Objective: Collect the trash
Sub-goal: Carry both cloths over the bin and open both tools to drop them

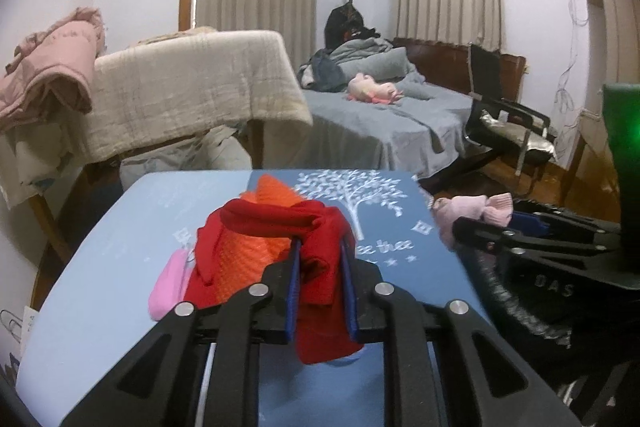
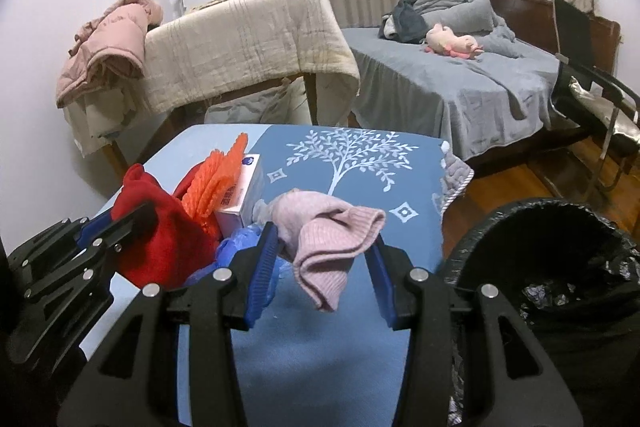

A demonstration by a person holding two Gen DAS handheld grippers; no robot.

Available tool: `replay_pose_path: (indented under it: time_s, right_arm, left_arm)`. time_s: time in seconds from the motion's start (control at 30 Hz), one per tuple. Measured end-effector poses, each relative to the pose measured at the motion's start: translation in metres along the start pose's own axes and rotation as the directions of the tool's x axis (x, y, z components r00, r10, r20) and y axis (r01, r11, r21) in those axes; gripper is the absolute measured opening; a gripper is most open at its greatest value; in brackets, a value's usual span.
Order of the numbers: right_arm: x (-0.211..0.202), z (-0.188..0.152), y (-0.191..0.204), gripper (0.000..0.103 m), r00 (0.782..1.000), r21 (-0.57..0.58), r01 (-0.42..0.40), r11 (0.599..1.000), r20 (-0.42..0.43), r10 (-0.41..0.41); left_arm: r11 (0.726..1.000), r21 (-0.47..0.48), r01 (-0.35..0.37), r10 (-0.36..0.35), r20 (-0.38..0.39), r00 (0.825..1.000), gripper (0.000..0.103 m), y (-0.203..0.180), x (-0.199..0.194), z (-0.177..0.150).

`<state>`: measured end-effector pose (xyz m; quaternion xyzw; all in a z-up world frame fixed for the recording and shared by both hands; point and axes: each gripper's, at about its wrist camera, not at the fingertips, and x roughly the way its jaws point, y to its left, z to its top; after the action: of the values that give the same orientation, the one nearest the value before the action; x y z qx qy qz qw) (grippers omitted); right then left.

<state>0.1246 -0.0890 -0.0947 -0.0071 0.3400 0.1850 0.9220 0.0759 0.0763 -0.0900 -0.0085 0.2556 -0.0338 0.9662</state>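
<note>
A bed (image 2: pixel 460 95) with grey covers fills the back of the room, a pink soft toy (image 2: pixel 452 43) lying on it. In front stands the worktop (image 2: pixel 320 347), spread with a blue cloth printed with a white tree. Just beside its right edge sits a bin (image 2: pixel 560 267) lined with a black bag. The left gripper (image 1: pixel 320 267) has its fingers closed on a red cloth (image 1: pixel 320 259), lifted above the worktop with orange netting (image 1: pixel 248 251) right behind it. The right gripper (image 2: pixel 324 255) grips a pale pink sock (image 2: pixel 328 239) at its left finger; the right finger stands apart from the sock, which hangs over the worktop, near the bin. A small white box (image 2: pixel 244 195) rests beside the netting.
</note>
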Motion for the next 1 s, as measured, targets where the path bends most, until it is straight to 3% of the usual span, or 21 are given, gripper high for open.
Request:
replay_pose_path:
  time_s: [0.47, 0.7, 1.0]
  right_arm:
    - [-0.05, 0.009, -0.031, 0.043, 0.993, 0.048, 0.06, 0.997, 0.098, -0.064]
    - [-0.069, 0.004, -0.06, 0.043, 0.985, 0.084, 0.122, 0.989, 0.111, -0.131]
    - [-0.093, -0.018, -0.111, 0.043, 0.964, 0.164, 0.233, 0.959, 0.093, -0.25]
  left_arm:
    - [0.997, 0.032, 0.072, -0.075, 0.103, 0.992, 0.017, -0.034, -0.024, 0.033]
    - [0.987, 0.058, 0.152, -0.156, 0.083, 0.984, 0.017, -0.07, -0.01, 0.04]
    - [0.955, 0.11, 0.276, -0.282, 0.042, 0.959, 0.017, -0.132, 0.01, 0.038]
